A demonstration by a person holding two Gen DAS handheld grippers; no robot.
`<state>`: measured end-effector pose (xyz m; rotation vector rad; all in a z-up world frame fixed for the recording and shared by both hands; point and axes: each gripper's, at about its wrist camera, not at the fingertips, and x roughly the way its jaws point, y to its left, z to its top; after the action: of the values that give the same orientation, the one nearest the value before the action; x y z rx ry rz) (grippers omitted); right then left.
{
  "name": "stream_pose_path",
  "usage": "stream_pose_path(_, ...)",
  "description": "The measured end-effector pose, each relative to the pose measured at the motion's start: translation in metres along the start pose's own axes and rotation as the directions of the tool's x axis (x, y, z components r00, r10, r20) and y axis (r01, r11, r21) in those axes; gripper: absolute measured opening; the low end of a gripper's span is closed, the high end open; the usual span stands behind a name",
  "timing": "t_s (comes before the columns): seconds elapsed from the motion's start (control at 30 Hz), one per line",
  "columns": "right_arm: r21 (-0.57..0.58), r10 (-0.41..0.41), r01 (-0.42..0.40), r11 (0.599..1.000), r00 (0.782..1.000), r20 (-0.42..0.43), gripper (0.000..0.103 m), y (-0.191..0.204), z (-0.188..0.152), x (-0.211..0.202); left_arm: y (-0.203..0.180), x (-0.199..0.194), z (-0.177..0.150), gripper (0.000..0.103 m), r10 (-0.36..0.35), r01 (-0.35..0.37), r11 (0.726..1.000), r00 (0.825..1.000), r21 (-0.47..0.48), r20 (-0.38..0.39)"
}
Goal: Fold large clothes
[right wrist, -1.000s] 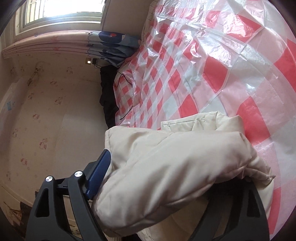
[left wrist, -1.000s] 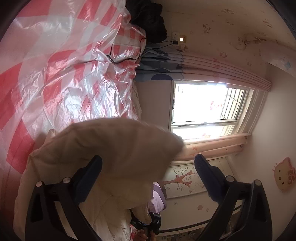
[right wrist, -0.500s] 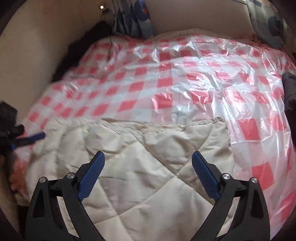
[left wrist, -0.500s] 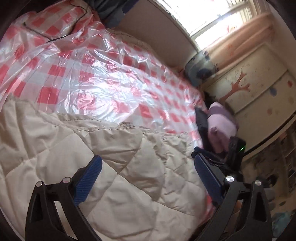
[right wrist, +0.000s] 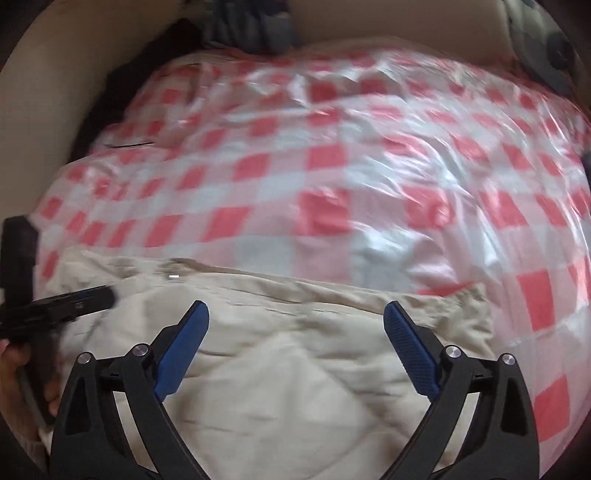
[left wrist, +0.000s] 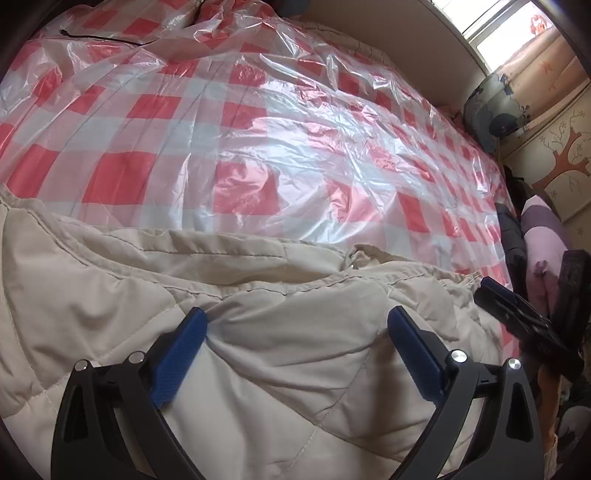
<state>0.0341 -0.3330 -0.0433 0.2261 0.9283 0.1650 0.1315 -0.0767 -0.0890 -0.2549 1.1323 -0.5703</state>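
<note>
A cream quilted coat (left wrist: 258,332) lies flat on the near part of a bed, its far edge a stitched hem. It fills the bottom of the right wrist view (right wrist: 295,350) too. My left gripper (left wrist: 295,317) is open, jaws wide apart just over the coat, its left blue pad touching the cloth. My right gripper (right wrist: 295,314) is open and empty above the coat. The right gripper also shows at the right edge of the left wrist view (left wrist: 517,317), and the left gripper at the left edge of the right wrist view (right wrist: 74,299).
The bed is covered by a red-and-white checked plastic sheet (left wrist: 277,129). A black cable (left wrist: 99,37) lies at its far left. A patterned pillow (left wrist: 495,107) and dark and purple clothes (left wrist: 539,240) sit at the right. A beige wall (right wrist: 388,18) runs behind.
One second ago both grippers held the coat lifted. They have let it go; it now lies spread flat on the bed and both grippers have come down low over it.
</note>
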Motion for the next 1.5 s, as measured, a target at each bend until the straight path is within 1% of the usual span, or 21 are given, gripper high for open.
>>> stream_pose_path(0.07, -0.118, 0.016, -0.025, 0.993, 0.996, -0.082, 0.092, 0.04, 0.004, 0.013, 0.002, -0.017, 0.0, 0.095, -0.059, 0.06, 0.997, 0.998, -0.053, 0.026)
stream_pose_path(0.1, -0.161, -0.023, -0.002, 0.987, 0.988, -0.15, 0.092, 0.054, 0.005, 0.032, 0.004, -0.029, -0.001, 0.095, -0.084, 0.087, 0.993, 0.995, -0.076, 0.046)
stream_pose_path(0.17, -0.234, -0.166, 0.12, 0.965, 0.969, -0.183, 0.093, 0.066, 0.003, 0.071, 0.006, -0.053, -0.002, 0.095, -0.103, 0.111, 0.99, 0.991, -0.09, 0.087)
stream_pose_path(0.2, -0.231, -0.197, 0.15, 0.961, 0.961, -0.196, 0.097, 0.061, 0.006, 0.09, 0.007, -0.064, -0.004, 0.095, -0.103, 0.112, 0.99, 0.989, -0.083, 0.102)
stream_pose_path(0.3, -0.007, -0.105, 0.107, 0.994, 0.963, -0.247, 0.097, 0.022, 0.021, 0.123, 0.019, -0.08, -0.01, 0.095, -0.083, 0.091, 0.993, 0.992, -0.077, 0.098)
stream_pose_path(0.4, -0.013, -0.131, 0.132, 0.991, 0.96, -0.246, 0.096, 0.031, 0.028, 0.112, 0.042, -0.09, -0.017, 0.095, -0.078, 0.089, 0.987, 0.993, -0.131, 0.087)
stream_pose_path(0.47, 0.021, -0.004, 0.008, 1.0, 0.984, -0.178, 0.096, 0.046, 0.025, 0.076, 0.053, -0.1, -0.022, 0.095, -0.095, 0.108, 0.983, 0.991, -0.15, 0.094)
stream_pose_path(0.53, -0.047, 0.045, -0.052, 0.997, 0.987, -0.152, 0.096, 0.07, 0.011, 0.049, 0.055, -0.108, -0.029, 0.095, -0.095, 0.107, 0.985, 0.991, -0.131, 0.098)
stream_pose_path(0.57, -0.095, 0.061, -0.079, 0.992, 0.982, -0.18, 0.096, 0.083, 0.001, 0.048, 0.056, -0.109, -0.033, 0.095, -0.092, 0.103, 0.987, 0.991, -0.125, 0.096)
stream_pose_path(0.63, -0.181, -0.001, -0.042, 0.983, 0.973, -0.232, 0.097, 0.101, -0.013, 0.073, 0.055, -0.104, -0.037, 0.095, -0.082, 0.09, 0.989, 0.994, -0.116, 0.075)
stream_pose_path(0.7, -0.148, 0.01, -0.047, 0.988, 0.97, -0.244, 0.097, 0.094, -0.011, 0.108, 0.053, -0.099, -0.038, 0.095, -0.055, 0.061, 0.994, 0.996, -0.088, 0.071)
stream_pose_path(0.77, -0.109, 0.008, -0.037, 0.993, 0.968, -0.251, 0.097, 0.09, 0.0, 0.114, 0.056, -0.095, -0.037, 0.095, -0.045, 0.051, 0.994, 0.997, -0.094, 0.067)
stream_pose_path(0.83, -0.051, 0.03, -0.046, 0.998, 0.961, -0.277, 0.097, 0.085, 0.007, 0.105, 0.062, -0.091, -0.037, 0.095, -0.049, 0.056, 0.992, 0.997, -0.117, 0.061)
stream_pose_path(0.93, -0.026, 0.086, -0.092, 0.995, 0.98, -0.182, 0.097, 0.076, 0.001, 0.045, 0.061, -0.095, -0.04, 0.095, -0.053, 0.062, 0.99, 0.996, -0.125, 0.07)
stream_pose_path(1.0, -0.022, 0.042, -0.046, 0.999, 0.989, -0.142, 0.097, 0.06, -0.011, 0.023, 0.057, -0.096, -0.042, 0.095, -0.042, 0.049, 0.994, 0.997, -0.1, 0.07)
stream_pose_path(1.07, -0.03, -0.064, 0.059, 0.998, 0.976, -0.21, 0.097, 0.03, -0.026, 0.052, 0.059, -0.085, -0.043, 0.095, -0.018, 0.023, 0.996, 0.998, -0.09, 0.059)
stream_pose_path(1.17, 0.037, 0.016, -0.007, 0.999, 0.969, -0.247, 0.097, 0.01, -0.026, 0.062, 0.055, -0.065, -0.045, 0.095, 0.024, -0.023, 0.999, 0.999, -0.039, 0.025)
stream_pose_path(1.27, 0.055, 0.049, -0.04, 0.998, 0.982, -0.18, 0.097, 0.009, -0.03, 0.003, 0.051, -0.076, -0.047, 0.095, 0.014, -0.012, 0.999, 0.999, -0.044, 0.048)
stream_pose_path(1.4, 0.095, -0.028, 0.035, 0.995, 0.997, -0.073, 0.097, -0.023, -0.086, -0.077, 0.048, -0.101, -0.055, 0.095, -0.038, 0.043, 0.998, 0.995, -0.052, 0.088)
stream_pose_path(1.47, 0.103, -0.067, 0.083, 0.991, 0.986, -0.15, 0.097, -0.046, -0.12, -0.053, 0.045, -0.094, -0.061, 0.095, -0.019, 0.02, 1.0, 0.995, -0.008, 0.103)
stream_pose_path(1.5, 0.07, -0.047, 0.057, 0.996, 0.99, -0.132, 0.097, -0.049, -0.134, -0.04, 0.048, -0.082, -0.064, 0.095, 0.001, -0.001, 1.0, 0.996, 0.005, 0.086)
